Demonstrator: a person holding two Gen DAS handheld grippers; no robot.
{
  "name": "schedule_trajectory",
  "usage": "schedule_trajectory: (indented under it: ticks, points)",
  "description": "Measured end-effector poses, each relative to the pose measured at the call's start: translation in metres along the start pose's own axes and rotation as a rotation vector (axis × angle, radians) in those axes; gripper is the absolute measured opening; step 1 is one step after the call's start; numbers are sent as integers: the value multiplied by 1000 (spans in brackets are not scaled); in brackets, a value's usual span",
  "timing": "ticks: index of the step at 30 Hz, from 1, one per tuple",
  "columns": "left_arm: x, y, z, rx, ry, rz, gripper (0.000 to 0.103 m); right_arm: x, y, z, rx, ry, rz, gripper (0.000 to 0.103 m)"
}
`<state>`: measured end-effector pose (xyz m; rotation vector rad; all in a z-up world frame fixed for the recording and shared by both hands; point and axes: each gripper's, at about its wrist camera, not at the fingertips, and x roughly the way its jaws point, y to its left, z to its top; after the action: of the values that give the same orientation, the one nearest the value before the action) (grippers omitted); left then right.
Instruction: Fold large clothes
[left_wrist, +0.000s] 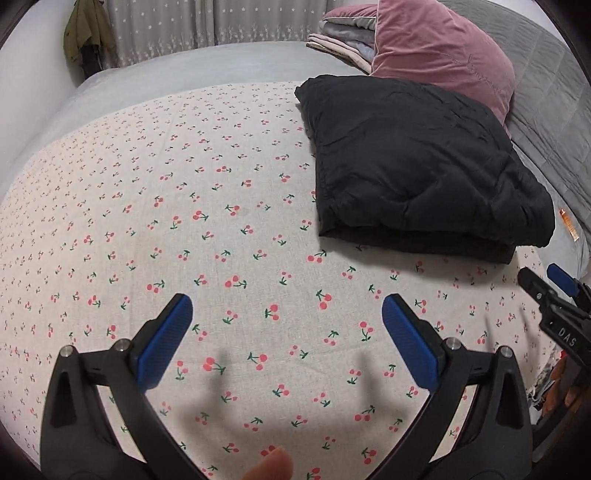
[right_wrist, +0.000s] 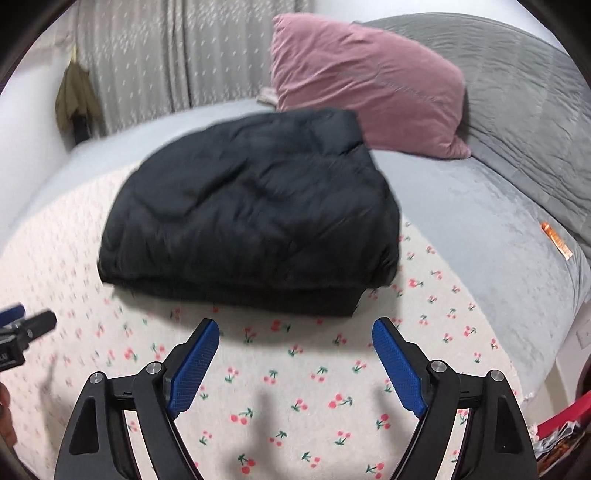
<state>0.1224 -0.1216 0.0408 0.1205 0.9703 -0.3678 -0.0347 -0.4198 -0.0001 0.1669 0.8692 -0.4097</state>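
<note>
A black padded jacket lies folded in a thick bundle at the centre of the right wrist view, resting on a cherry-print sheet with a pink pillow behind it at upper right. The right gripper and left gripper both hover over the sheet, jaws spread and empty. The puffy layers could spring apart if nudged carelessly.

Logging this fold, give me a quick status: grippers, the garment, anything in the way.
Left gripper open, empty. Right gripper open, empty. Black jacket folded on the cherry-print sheet, untouched. Pink pillow behind it; nothing blocking.
</note>
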Motion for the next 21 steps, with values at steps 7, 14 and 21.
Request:
schedule_trajectory:
  ticks: [7, 14, 21]
  points:
    - [0, -4, -4, 0, -17, 29, 102, 0, -2, -4, 26, -5, -19, 86]
    - [0, -12, -6, -1, -37, 37, 102, -3, -2, -2, 33, -2, -54, 86]
    - [5, -18, -9, 14, -25, 40, 102, 1, 1, -2, 7, -1, -60, 86]
